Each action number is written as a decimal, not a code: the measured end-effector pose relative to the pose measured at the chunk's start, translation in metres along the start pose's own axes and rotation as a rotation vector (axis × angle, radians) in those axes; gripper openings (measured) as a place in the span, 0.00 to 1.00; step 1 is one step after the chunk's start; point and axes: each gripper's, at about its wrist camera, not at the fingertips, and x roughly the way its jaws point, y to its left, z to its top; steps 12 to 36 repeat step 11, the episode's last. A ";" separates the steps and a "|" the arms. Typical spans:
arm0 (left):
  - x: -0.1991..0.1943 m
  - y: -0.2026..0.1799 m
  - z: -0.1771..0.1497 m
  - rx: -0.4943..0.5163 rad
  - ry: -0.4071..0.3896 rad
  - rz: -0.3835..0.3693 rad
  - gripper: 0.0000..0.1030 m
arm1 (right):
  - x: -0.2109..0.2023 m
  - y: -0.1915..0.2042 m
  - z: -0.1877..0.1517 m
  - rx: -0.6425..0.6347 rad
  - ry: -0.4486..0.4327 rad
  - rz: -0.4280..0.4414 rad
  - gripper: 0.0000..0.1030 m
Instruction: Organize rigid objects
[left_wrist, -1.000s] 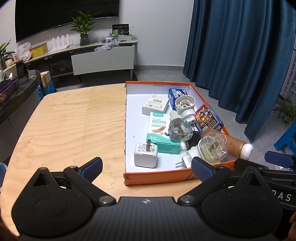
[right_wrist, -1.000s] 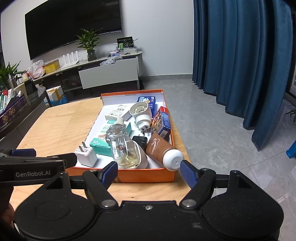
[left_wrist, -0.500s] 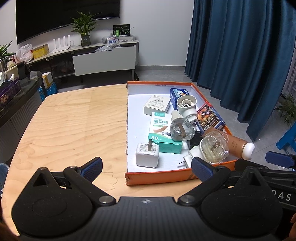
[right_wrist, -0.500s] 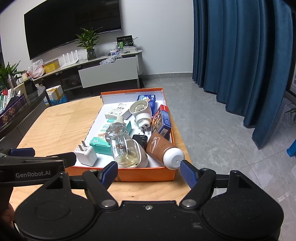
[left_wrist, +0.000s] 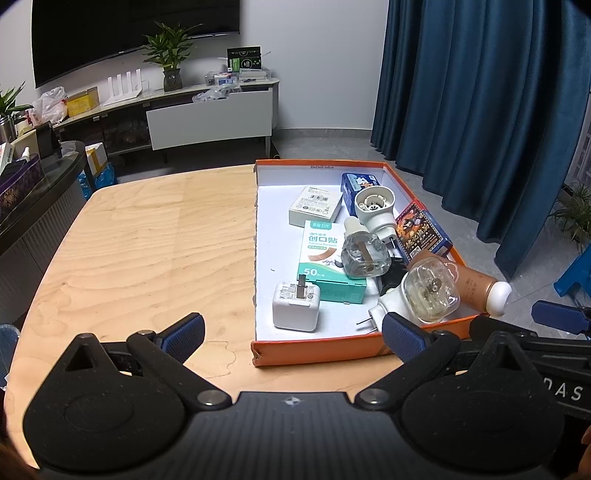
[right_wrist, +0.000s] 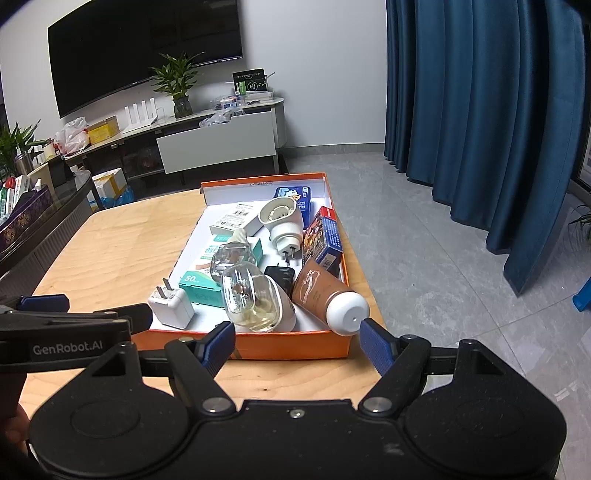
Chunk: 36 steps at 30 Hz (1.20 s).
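Note:
An orange box lid (left_wrist: 317, 352) (right_wrist: 295, 345) lies on the wooden table (left_wrist: 140, 258), filled with several rigid objects. Among them are a white plug charger (left_wrist: 295, 306) (right_wrist: 171, 306), a teal plaster box (left_wrist: 325, 266), clear repellent bottles (left_wrist: 364, 253) (right_wrist: 251, 299), a white plug-in heater (left_wrist: 375, 210) (right_wrist: 282, 221) and a brown tube with a white cap (left_wrist: 480, 286) (right_wrist: 328, 295). My left gripper (left_wrist: 293, 332) stands open just before the lid's near edge. My right gripper (right_wrist: 297, 338) is open too, at the lid's near right corner. Neither holds anything.
The table's right edge runs close beside the lid, with grey floor tiles (right_wrist: 443, 258) and blue curtains (right_wrist: 480, 110) beyond. A dark counter (left_wrist: 33, 192) borders the table's left side. A TV bench (left_wrist: 207, 122) stands against the far wall.

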 end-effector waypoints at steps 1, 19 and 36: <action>0.000 0.000 0.000 0.000 0.000 0.000 1.00 | 0.000 0.000 0.000 0.000 0.000 0.000 0.85; 0.000 0.000 0.001 0.003 -0.006 -0.004 1.00 | 0.000 0.001 -0.001 0.000 0.003 -0.002 0.85; 0.000 0.000 0.001 0.003 -0.006 -0.004 1.00 | 0.000 0.001 -0.001 0.000 0.003 -0.002 0.85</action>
